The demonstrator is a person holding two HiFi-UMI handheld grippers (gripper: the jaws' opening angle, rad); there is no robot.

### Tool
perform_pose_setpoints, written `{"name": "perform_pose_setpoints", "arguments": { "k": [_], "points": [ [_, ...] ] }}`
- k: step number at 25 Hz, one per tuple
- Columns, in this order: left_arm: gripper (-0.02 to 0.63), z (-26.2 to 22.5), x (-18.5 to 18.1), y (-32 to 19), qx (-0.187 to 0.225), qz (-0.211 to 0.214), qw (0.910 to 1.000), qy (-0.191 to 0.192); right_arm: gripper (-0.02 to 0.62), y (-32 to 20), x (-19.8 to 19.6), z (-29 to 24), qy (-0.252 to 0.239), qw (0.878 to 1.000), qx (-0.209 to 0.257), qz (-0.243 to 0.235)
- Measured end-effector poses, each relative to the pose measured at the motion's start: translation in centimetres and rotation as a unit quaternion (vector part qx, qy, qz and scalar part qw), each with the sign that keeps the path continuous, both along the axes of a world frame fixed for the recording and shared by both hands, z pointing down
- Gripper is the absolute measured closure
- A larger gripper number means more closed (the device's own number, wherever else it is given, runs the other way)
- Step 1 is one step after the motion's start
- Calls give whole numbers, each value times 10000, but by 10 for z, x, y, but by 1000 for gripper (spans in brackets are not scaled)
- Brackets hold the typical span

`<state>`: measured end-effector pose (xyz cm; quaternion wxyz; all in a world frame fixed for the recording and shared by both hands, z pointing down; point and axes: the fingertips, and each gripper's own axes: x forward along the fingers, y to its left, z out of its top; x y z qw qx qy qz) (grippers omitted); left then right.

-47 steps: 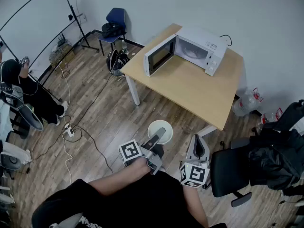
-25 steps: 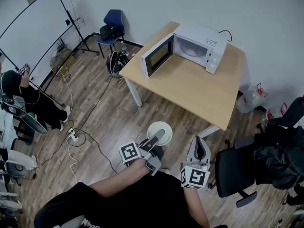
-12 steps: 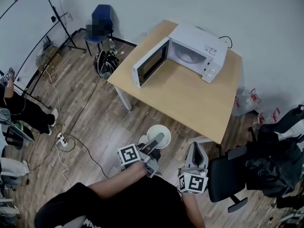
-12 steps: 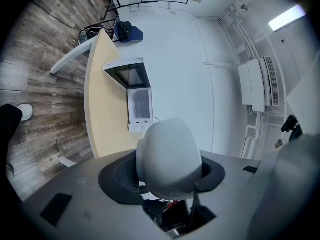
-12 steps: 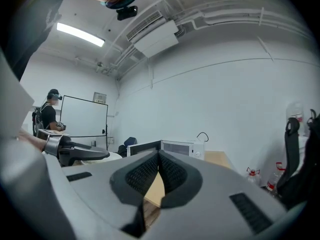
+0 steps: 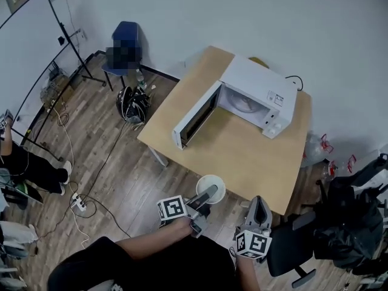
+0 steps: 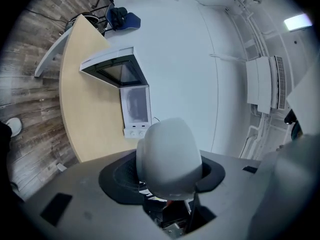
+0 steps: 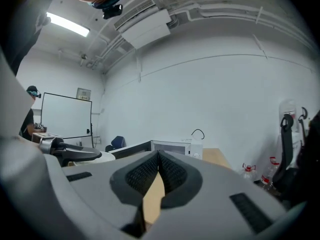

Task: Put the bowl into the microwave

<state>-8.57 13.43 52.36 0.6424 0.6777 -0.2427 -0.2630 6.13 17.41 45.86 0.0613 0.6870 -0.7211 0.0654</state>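
A white bowl [image 6: 205,181] hangs just over the near edge of the wooden table [image 6: 242,156], with my left gripper [image 6: 211,191] shut on its rim. In the left gripper view the bowl [image 7: 167,154] fills the space between the dark pads of the left gripper [image 7: 167,180]. The white microwave [image 6: 257,96] stands at the table's far side, its door [image 6: 195,115] swung wide open to the left; it appears beyond the bowl as the microwave [image 7: 135,106]. My right gripper [image 6: 259,201] is shut on nothing, level, right of the bowl; its tips meet at the right gripper [image 8: 158,158].
A black office chair [image 6: 291,247] and black bags [image 6: 351,223] stand at the right. Left of the table are a blue chair [image 6: 124,47], a dark bag [image 6: 133,102], a whiteboard [image 6: 30,35], floor cables [image 6: 91,180] and a seated person [image 6: 24,162].
The table and microwave have come closer in the head view. Both grippers have advanced with the bowl still held; it now hangs at the table's near edge instead of over the floor.
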Motion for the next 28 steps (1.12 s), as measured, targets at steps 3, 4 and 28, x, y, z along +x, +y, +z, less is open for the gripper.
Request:
{"name": "perform_pose_setpoints", "arguments": {
  "k": [3,4,28],
  "points": [
    [377,1,-5,-24,-114,62,9999,11,535,-28,1,0,143,9998,-47,138],
    [377,1,-5,-32,-121,91,9999,60,535,-36,-1,0,165,9997,-39,173],
    [377,36,39,-202,-279,305,9991,-34,535,-187,12,18,109,9995,-148,239]
  ]
}}
